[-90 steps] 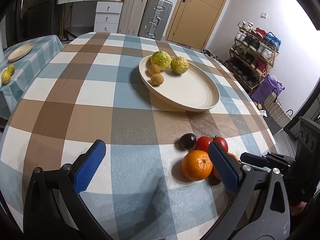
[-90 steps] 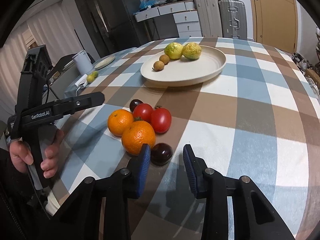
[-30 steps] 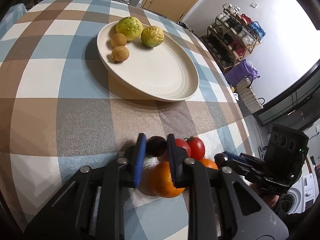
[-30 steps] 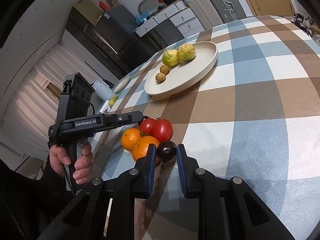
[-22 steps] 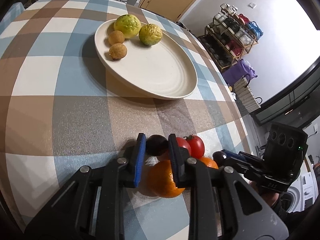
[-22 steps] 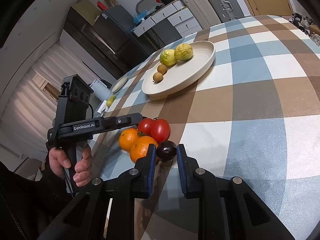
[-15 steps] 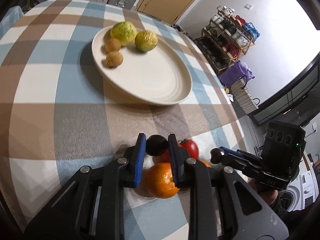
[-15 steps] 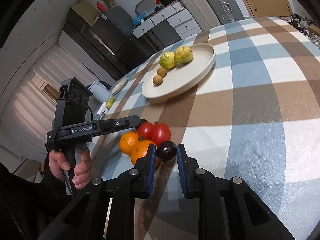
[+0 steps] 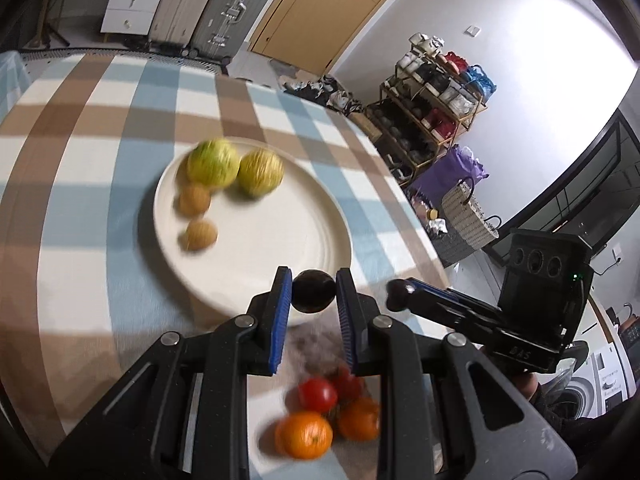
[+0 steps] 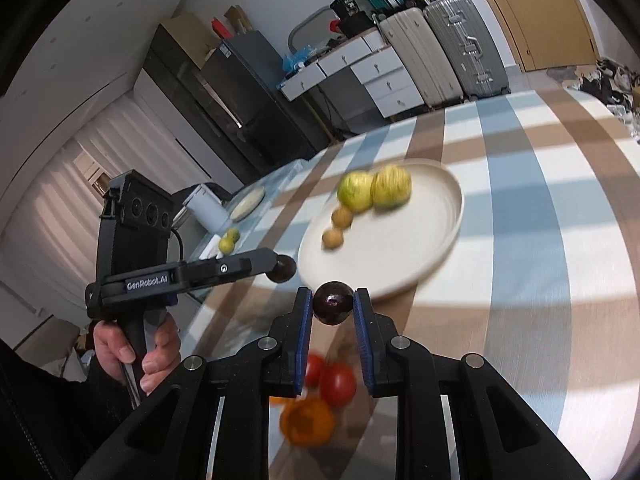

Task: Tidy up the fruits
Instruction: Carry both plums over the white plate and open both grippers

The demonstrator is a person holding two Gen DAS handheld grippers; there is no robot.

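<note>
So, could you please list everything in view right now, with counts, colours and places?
Round cream ceramic plate: one, on the checked tablecloth.
Yellow-green round fruits: two, at the plate's far side.
Small brown round fruits: two, on the plate beside them.
Red tomatoes: two, on the cloth below the grippers.
Oranges: two, beside the tomatoes.
Dark purple round fruits: two, one in each gripper.
Suitcases: two, grey and beige, by the wall.
White drawer unit: one, beside the suitcases.
Shoe rack: one, gold-framed, by the white wall.
Left gripper: black with blue pads, shut on a fruit.
Right gripper: same, shut on the other.
Hand: one, holding the left gripper's handle.
</note>
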